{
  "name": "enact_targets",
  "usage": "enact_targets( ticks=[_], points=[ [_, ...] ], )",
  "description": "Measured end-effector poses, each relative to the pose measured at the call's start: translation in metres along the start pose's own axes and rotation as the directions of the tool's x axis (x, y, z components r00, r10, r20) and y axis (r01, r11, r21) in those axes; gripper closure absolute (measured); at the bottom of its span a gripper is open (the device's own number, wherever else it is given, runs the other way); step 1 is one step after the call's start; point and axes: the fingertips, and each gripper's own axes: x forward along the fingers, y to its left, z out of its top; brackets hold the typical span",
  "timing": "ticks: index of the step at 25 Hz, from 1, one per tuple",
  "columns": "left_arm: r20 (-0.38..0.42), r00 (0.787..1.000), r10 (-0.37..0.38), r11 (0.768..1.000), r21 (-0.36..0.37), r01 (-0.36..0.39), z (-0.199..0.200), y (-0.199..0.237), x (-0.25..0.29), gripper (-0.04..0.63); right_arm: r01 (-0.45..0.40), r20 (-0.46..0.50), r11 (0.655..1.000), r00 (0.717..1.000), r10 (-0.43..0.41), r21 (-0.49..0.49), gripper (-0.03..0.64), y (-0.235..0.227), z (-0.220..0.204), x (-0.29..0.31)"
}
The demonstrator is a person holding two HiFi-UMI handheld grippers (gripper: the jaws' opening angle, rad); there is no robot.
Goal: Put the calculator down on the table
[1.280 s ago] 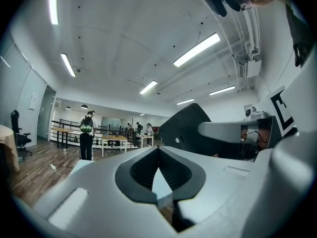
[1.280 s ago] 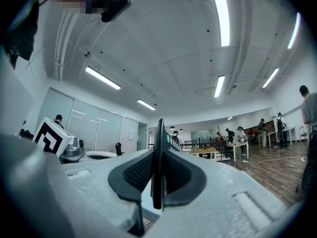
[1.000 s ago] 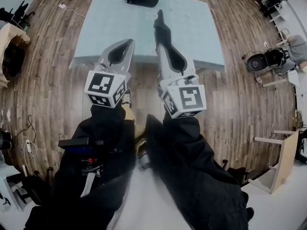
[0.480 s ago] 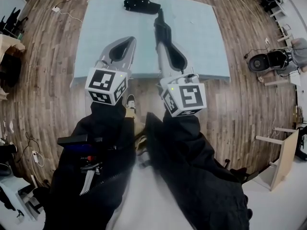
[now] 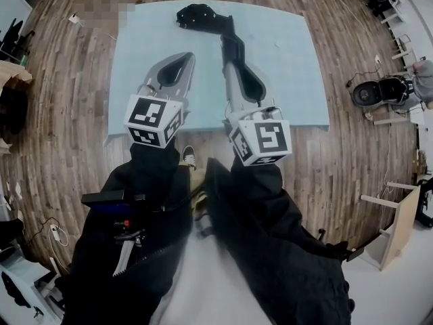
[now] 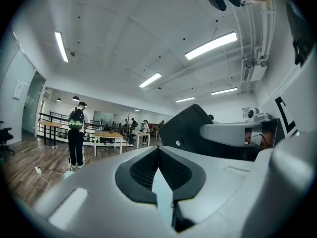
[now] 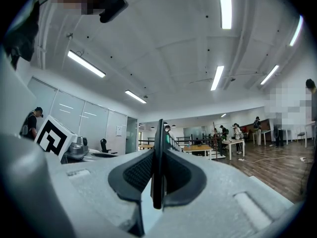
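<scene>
My right gripper (image 5: pixel 232 54) is shut on a thin black calculator (image 5: pixel 229 32), held on edge and pointing level over the light blue table (image 5: pixel 291 66). In the right gripper view the calculator (image 7: pixel 157 167) shows as a dark slab clamped edge-on between the black pads (image 7: pixel 181 175). Its far end reaches close to a black cap (image 5: pixel 196 13) lying near the table's far edge. My left gripper (image 5: pixel 183 57) hangs over the table's near left part, jaws together with nothing in them. In the left gripper view the left gripper (image 6: pixel 158 148) shows its pads meeting.
Wooden floor surrounds the table. A dark chair with gear (image 5: pixel 375 90) stands at the right, and a light wooden frame (image 5: pixel 399 222) sits further down the right side. A cable and plug (image 5: pixel 51 232) lie on the floor at the left. Several people stand at distant tables (image 6: pixel 111 139).
Both grippers have moved forward, from the table's near edge to out over it. The calculator's far end has come close to the black cap. Both grips are unchanged.
</scene>
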Motion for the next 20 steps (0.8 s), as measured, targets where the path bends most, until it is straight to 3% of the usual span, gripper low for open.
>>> enact_targets(
  ticks=[10, 20],
  points=[
    [-0.06, 0.998, 0.017, 0.998, -0.055, -0.02, -0.032, 0.017, 0.023, 0.594, -0.014, -0.092, 1.0, 0.996, 0.015, 0.012, 0.571, -0.013, -0.035, 0.026],
    [-0.172, 0.98, 0.1, 0.989, -0.086, -0.117, -0.08, 0.014, 0.047, 0.594, -0.081, -0.21, 0.997, 0.975, 0.076, -0.015, 0.571, -0.045, -0.085, 0.031]
  ],
)
